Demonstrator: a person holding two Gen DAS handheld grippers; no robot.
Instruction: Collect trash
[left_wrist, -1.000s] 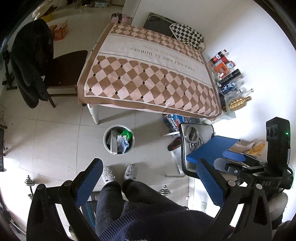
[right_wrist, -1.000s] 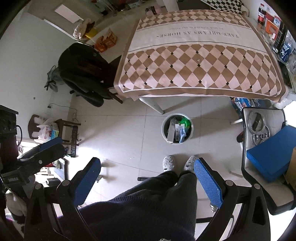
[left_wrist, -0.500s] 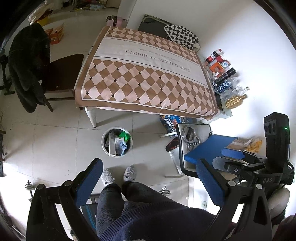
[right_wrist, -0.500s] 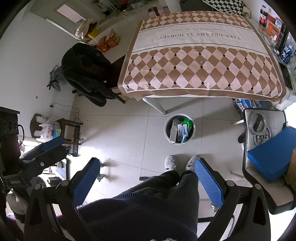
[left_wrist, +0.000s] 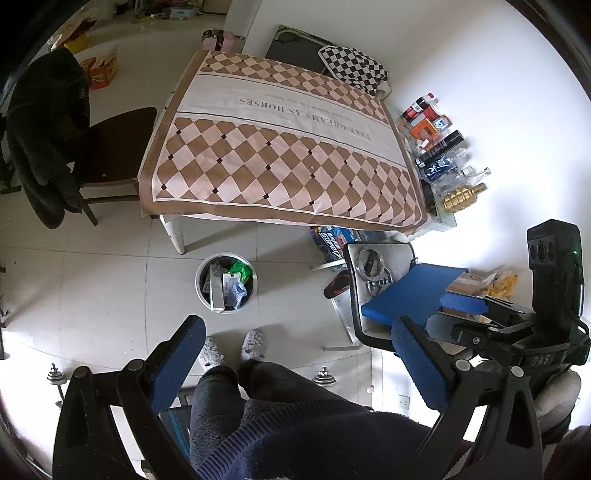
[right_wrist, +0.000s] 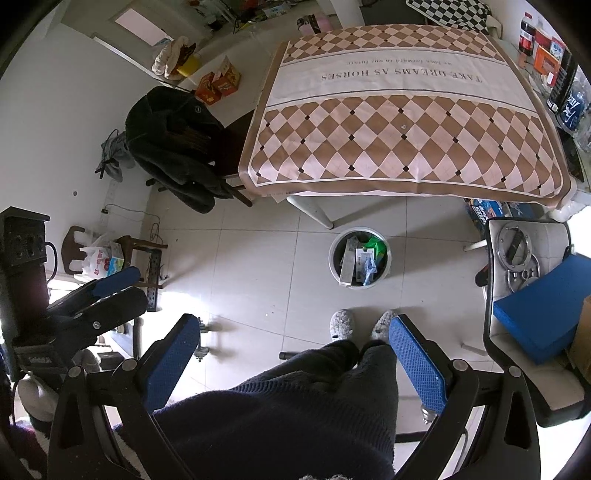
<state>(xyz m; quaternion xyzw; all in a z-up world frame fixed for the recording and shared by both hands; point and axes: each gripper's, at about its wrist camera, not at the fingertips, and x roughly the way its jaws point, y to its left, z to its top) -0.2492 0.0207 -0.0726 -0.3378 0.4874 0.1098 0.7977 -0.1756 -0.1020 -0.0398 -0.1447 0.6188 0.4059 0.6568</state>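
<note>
A round white trash bin (left_wrist: 202, 291) stands on the tiled floor in front of the table, holding boxes, a green wrapper (left_wrist: 240, 269) and blue plastic; it also shows in the right wrist view (right_wrist: 334, 266). My left gripper (left_wrist: 299, 354) is open and empty, held high above the floor over the person's legs. My right gripper (right_wrist: 295, 350) is open and empty at the same height. Each gripper shows at the edge of the other's view. A tiny white speck (left_wrist: 313, 167) lies on the tablecloth.
A table with a brown checked cloth (left_wrist: 280, 158) stands ahead. A chair with a dark coat (left_wrist: 44, 147) is at its left. A side shelf with bottles (left_wrist: 439, 155) stands right. A chair holds a blue pad (left_wrist: 406, 295) and metal rings.
Both grippers have risen and drawn back a little, so the table and bin look smaller. Both stay open and empty.
</note>
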